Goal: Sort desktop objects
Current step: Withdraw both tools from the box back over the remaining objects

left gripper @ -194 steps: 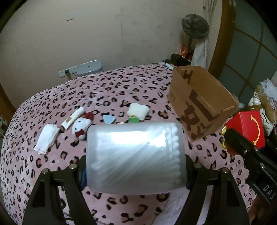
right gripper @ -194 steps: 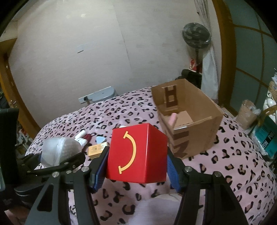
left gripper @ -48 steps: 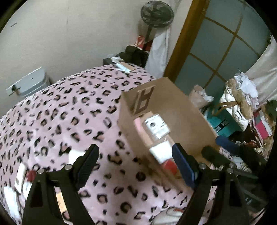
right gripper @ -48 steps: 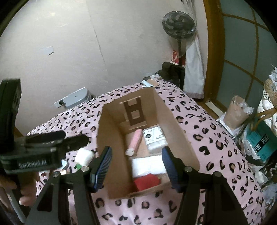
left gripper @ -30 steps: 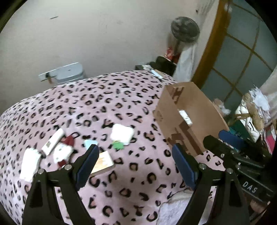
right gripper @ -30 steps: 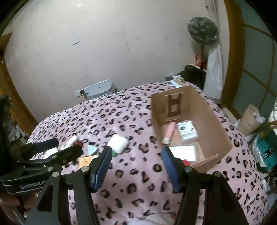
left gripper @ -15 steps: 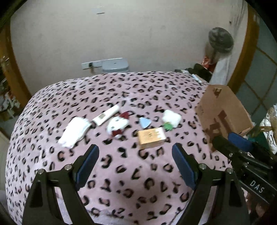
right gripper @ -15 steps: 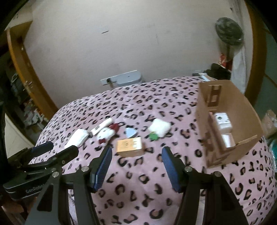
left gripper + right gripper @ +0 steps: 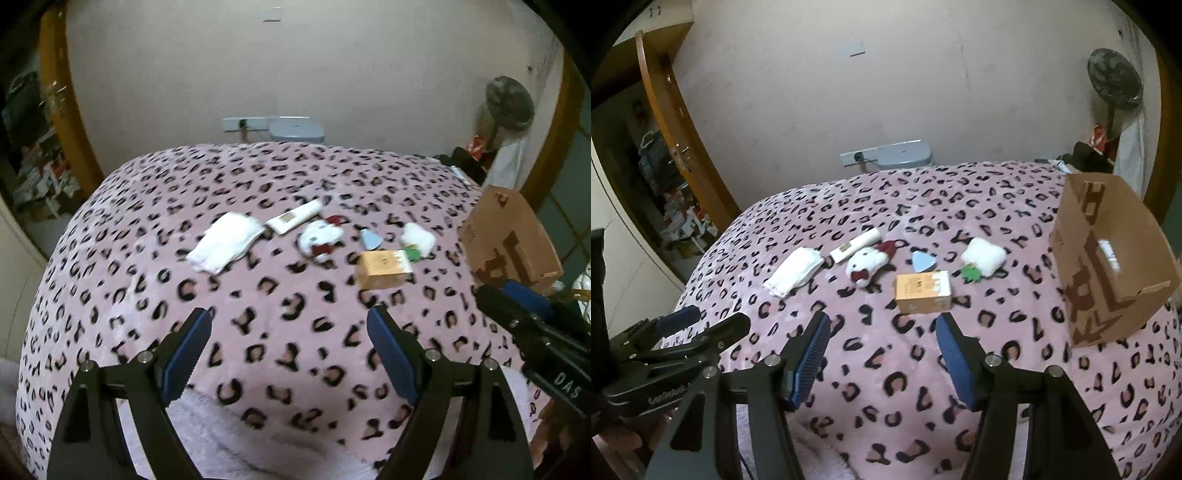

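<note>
On the desk, which is draped in a pink leopard-print blanket, we've got a loose row of small stuff sitting in the middle: a folded white cloth at the left end, a white tube just behind it, a white-and-red plush toy, a little blue triangular piece, a tan cardboard box lying on its side, and a white pillow-shaped plush with a green tag touching it. Off to the right stands the big open cardboard carton, with a few items visible inside it.

Our left tongs are spread wide with nothing between the blue pads, hovering over bare blanket in front of the row. Our right tongs are also apart and empty, a bit narrower, with the tan box just beyond their tips. Each pair shows up at the edge of the other's view.
</note>
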A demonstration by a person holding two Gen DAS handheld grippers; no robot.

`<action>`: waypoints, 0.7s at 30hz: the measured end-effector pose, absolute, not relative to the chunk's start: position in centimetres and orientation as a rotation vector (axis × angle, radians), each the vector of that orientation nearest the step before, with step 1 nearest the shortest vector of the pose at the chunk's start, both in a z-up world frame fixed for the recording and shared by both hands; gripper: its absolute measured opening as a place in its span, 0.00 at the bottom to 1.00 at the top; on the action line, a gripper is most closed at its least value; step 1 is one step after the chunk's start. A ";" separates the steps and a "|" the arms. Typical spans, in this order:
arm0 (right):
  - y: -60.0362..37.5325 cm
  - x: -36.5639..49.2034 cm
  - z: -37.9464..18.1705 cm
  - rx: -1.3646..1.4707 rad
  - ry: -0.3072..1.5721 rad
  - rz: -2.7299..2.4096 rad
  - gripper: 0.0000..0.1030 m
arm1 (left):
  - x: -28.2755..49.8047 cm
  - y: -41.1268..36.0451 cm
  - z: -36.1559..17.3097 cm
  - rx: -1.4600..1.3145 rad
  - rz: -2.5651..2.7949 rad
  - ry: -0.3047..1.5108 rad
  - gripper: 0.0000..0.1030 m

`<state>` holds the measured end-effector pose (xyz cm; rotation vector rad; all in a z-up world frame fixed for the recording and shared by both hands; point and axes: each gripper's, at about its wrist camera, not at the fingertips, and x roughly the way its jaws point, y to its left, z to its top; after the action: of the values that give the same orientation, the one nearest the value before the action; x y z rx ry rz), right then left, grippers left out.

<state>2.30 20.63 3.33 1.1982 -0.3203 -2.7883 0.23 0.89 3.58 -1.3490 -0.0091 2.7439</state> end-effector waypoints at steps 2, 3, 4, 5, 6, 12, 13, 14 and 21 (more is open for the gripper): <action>19.9 2.3 2.9 1.196 -0.322 -2.774 0.59 | 0.6 -0.5 3.3 -1.359 2.763 -0.036 0.85; 19.5 2.3 2.7 1.196 -0.319 -2.765 0.59 | 0.7 -1.0 3.2 -1.361 2.772 -0.042 0.85; 19.0 2.2 2.4 1.203 -0.315 -2.755 0.59 | 0.8 -1.5 3.1 -1.364 2.778 -0.046 0.85; 18.5 2.2 2.2 1.209 -0.309 -2.745 0.59 | 0.9 -2.0 3.0 -1.369 2.787 -0.052 0.85; 17.8 2.1 1.9 1.215 -0.301 -2.731 0.59 | 1.0 -2.7 2.9 -1.376 2.796 -0.062 0.85; 15.4 0.8 -0.2 1.243 -0.290 -2.684 0.60 | -0.4 -5.8 2.0 -1.388 2.823 -0.119 0.85; 15.1 0.3 -0.9 1.261 -0.294 -2.678 0.60 | -0.9 -6.1 1.7 -1.388 2.822 -0.128 0.85; 14.9 -0.1 -1.6 1.283 -0.302 -2.670 0.60 | -1.6 -6.5 1.1 -1.398 2.819 -0.137 0.86; 13.9 -5.0 -4.5 1.354 -0.359 -2.644 0.60 | -8.2 -7.9 -2.8 -1.475 2.782 -0.138 0.86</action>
<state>-4.96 13.89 -4.48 1.3543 -0.3588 -2.6440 -8.25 -7.94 -2.84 -1.4751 -0.1382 2.7823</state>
